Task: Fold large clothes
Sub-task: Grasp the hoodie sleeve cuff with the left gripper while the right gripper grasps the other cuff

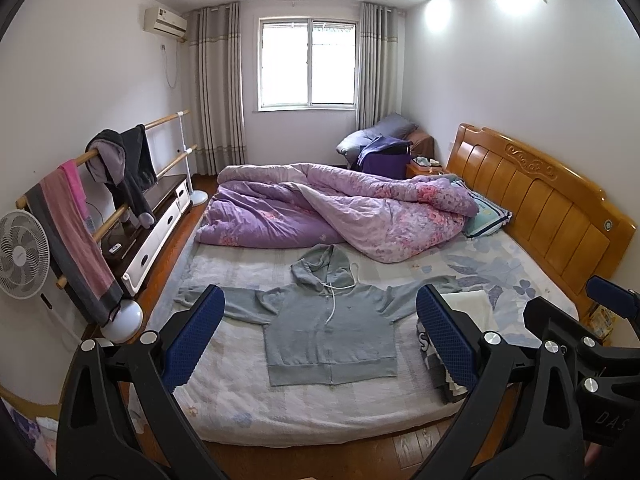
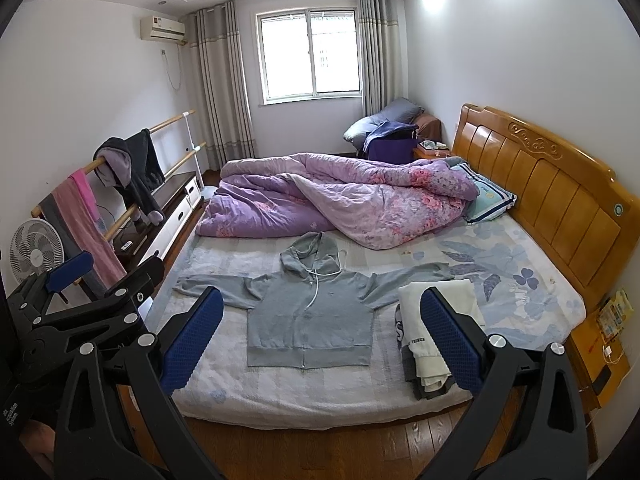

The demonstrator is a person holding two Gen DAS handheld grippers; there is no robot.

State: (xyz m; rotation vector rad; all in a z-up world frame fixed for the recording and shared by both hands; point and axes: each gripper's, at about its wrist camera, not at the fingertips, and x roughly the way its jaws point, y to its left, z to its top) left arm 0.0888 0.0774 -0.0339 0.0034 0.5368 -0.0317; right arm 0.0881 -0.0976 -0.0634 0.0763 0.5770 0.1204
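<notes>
A grey zip hoodie (image 1: 330,330) lies flat on the bed, front up, hood away from me, both sleeves spread out sideways; it also shows in the right wrist view (image 2: 308,316). My left gripper (image 1: 320,332) is open and empty, held above the bed's near edge with the hoodie between its blue pads. My right gripper (image 2: 322,334) is open and empty too, just to the right of the left one. The right gripper shows at the right edge of the left wrist view (image 1: 580,320).
A stack of folded clothes (image 2: 432,328) sits on the bed right of the hoodie. A purple floral quilt (image 2: 344,200) is bunched behind it. The wooden headboard (image 2: 560,188) is on the right. A clothes rail (image 2: 120,176) and a fan (image 2: 36,250) stand left.
</notes>
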